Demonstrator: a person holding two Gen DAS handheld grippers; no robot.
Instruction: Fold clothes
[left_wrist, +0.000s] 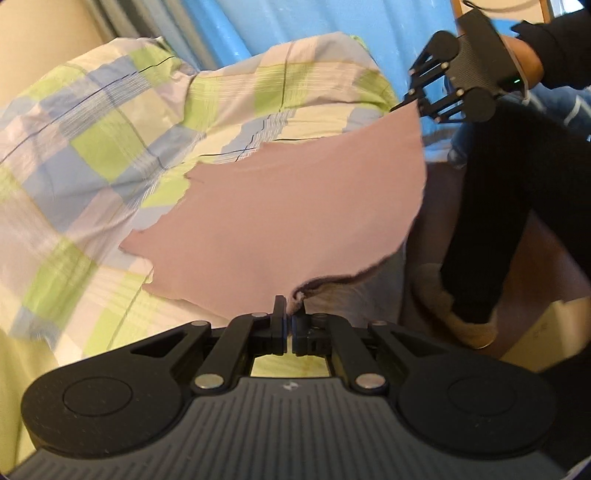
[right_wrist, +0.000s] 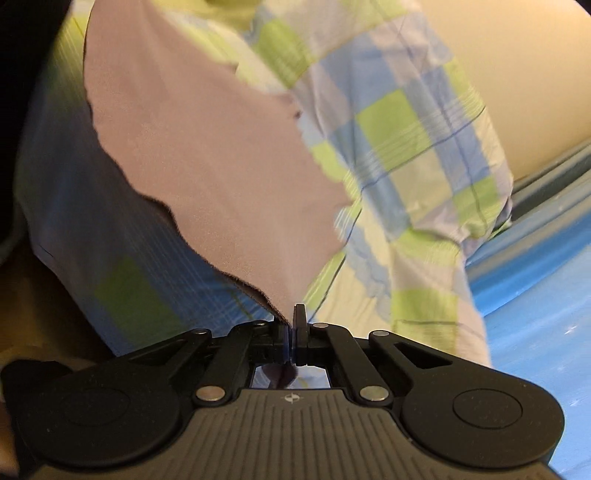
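Mauve cloth, smooth and matte, stretched flat above a checked green, blue and white bedsheet on the bed. Pinched at its near hemmed edge by the left gripper, jaws closed on the fabric. Clamped at the far corner by the right gripper, held in a hand with a dark sleeve; jaws likewise closed on cloth at.

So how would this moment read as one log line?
left gripper: shut on mauve cloth garment | right gripper: shut on garment | garment stretched above checked green-blue bedsheet
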